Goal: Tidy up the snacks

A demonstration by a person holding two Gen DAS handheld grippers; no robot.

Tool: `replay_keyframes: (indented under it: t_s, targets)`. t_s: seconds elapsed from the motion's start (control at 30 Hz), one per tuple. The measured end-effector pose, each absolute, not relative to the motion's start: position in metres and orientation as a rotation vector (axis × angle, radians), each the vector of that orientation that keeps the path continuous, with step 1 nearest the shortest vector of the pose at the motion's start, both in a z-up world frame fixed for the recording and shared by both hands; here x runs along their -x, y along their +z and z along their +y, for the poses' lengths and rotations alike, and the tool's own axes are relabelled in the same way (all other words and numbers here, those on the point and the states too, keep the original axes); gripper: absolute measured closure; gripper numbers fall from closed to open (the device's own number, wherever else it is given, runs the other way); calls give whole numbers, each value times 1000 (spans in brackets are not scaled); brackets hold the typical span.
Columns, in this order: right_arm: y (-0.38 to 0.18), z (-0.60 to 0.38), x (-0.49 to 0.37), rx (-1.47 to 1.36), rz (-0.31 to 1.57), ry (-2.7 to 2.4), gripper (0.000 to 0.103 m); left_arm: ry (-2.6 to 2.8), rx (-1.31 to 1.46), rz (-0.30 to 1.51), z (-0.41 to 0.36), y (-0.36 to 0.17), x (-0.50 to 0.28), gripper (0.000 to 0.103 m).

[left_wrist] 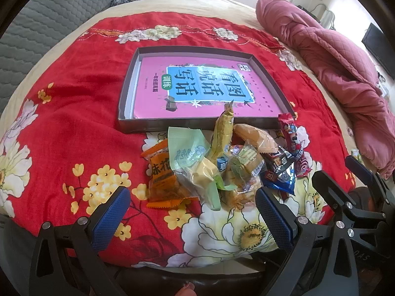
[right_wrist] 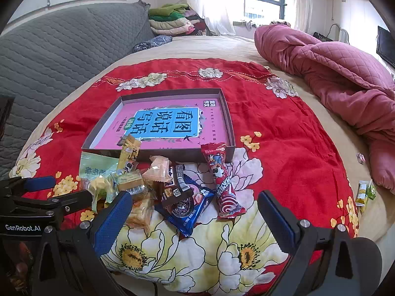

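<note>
Snack pile (left_wrist: 222, 165) sits on red floral cloth (left_wrist: 74, 128) just before shallow box (left_wrist: 130, 123); left hand-held gripper (left_wrist: 192, 219) and right hand-held gripper (right_wrist: 195, 218) both spread wide, empty.

The pink book (left_wrist: 197, 86) covers most of the shallow box's (left_wrist: 128, 81) floor, and the upright yellow wrapper (left_wrist: 223, 128) hides part of the box's near wall. In the snack pile (right_wrist: 158, 187), lower packets lie under others, so their labels cannot be read. Two small green-yellow packets (right_wrist: 366, 192) near the pink quilt (right_wrist: 333, 74) are too small to identify. The television (right_wrist: 385, 46) is cut off by the lens edge.
</note>
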State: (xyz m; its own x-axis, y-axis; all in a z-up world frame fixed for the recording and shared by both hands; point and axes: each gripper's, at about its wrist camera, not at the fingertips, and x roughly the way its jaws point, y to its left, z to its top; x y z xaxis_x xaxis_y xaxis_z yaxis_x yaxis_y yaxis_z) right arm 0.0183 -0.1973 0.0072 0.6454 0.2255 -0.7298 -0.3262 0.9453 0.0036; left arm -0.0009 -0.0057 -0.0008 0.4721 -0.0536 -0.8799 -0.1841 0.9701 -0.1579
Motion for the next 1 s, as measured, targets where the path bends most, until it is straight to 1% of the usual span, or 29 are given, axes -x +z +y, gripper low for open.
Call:
replay_keyframes:
  t_s: [0.67,1.0]
  targets:
    - [7,-198,-19,133,814,312,1,78,247,1084,-4,-4,1,2]
    - [5,-204,-25,105,820,310,1,89,286,1095,9,-7,0,2]
